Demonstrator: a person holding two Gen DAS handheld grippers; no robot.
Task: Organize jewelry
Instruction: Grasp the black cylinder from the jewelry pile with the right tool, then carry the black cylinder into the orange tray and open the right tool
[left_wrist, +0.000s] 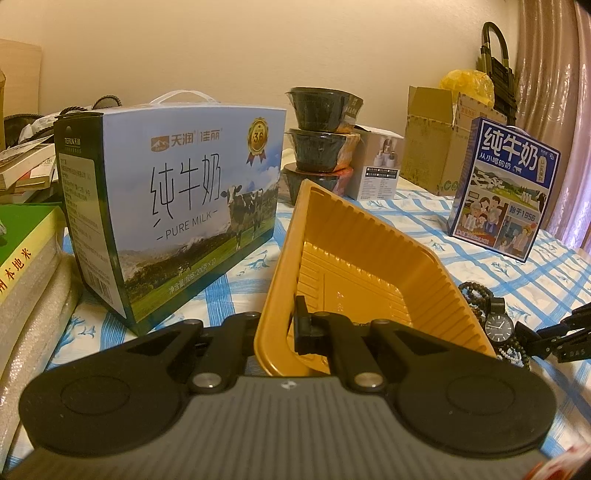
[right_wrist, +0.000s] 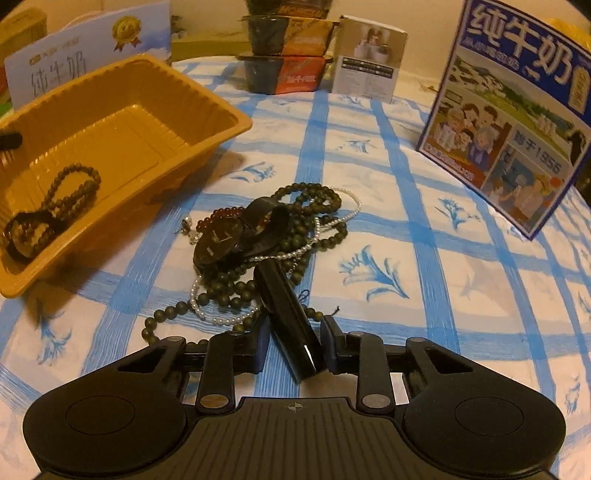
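Observation:
My left gripper (left_wrist: 275, 332) is shut on the near wall of a yellow plastic tray (left_wrist: 369, 236) and holds it tilted. In the right wrist view the tray (right_wrist: 207, 96) holds a dark bead bracelet (right_wrist: 70, 192) and a black band (right_wrist: 26, 232). Beside it on the checked cloth lies a tangled pile: a dark-faced watch (right_wrist: 218, 240), green bead strands (right_wrist: 314, 206), a pearl strand (right_wrist: 221, 317) and red beads (right_wrist: 218, 216). My right gripper (right_wrist: 295, 345) has its pads against both sides of the black watch strap (right_wrist: 284, 302), which runs slantwise between them.
A large milk carton (left_wrist: 173, 210) stands left of the tray, a blue one (right_wrist: 517, 110) at the right. Stacked black bowls (left_wrist: 321, 136), a small white box (right_wrist: 365, 62) and a cardboard box (left_wrist: 432, 147) line the back. Books (left_wrist: 26, 251) lie at the left.

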